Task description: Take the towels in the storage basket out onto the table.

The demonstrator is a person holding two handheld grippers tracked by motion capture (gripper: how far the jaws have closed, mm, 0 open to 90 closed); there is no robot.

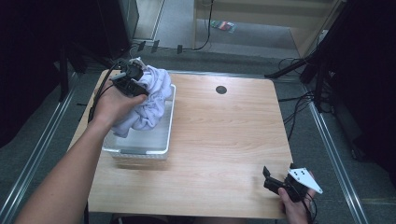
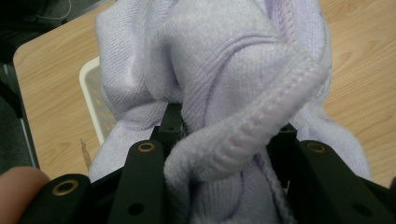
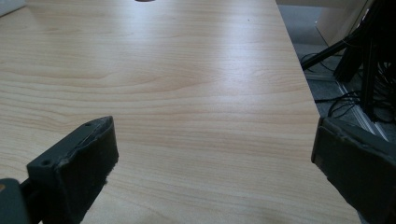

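Observation:
A bunched lilac knit garment [image 1: 150, 100] hangs over the white basket [image 1: 140, 150] at the table's left side. My left gripper [image 1: 132, 78] is shut on the garment's top, holding it up. In the left gripper view the lilac garment [image 2: 219, 84] bulges between and over the black jaws, a ribbed hem curving across them. My right gripper [image 1: 275, 179] rests near the table's front right corner, open. In the right gripper view its fingertips [image 3: 84, 154] stand wide apart over bare wood with nothing between them.
The wooden table [image 1: 224, 135] has a round cable hole [image 1: 221, 89] near its far edge. Cables and stand legs [image 1: 308, 70] lie on the floor to the right. Metal floor rails run along both sides.

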